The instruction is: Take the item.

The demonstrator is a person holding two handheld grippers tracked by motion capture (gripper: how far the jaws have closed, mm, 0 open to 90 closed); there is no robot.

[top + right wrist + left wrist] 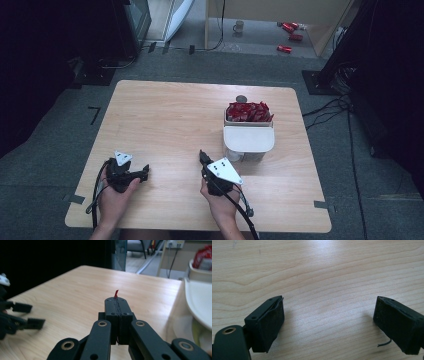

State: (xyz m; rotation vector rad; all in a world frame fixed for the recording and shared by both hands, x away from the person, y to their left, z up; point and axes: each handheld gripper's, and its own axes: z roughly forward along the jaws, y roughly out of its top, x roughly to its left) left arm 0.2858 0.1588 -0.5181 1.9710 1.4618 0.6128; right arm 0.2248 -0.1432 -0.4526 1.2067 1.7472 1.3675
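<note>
In the right gripper view my right gripper [117, 301] is shut, and a thin red scrap [116, 293] sticks up from between its pads. From the high view it [202, 156] sits low over the table, just left of a white box [248, 140]. Behind that box is a white tray [227, 121] packed with red packets [248, 112]. My left gripper [144, 172] rests near the front left of the table, pointing right. Its jaws stand wide open over bare wood, with nothing between the pads [270, 325].
The wooden table [165, 115] has broad free room on its left and middle. A small round grey object [241, 98] lies behind the tray. On the floor beyond the table are a mug [239, 26] and red cans [290, 27]. Cables run along the floor at the right.
</note>
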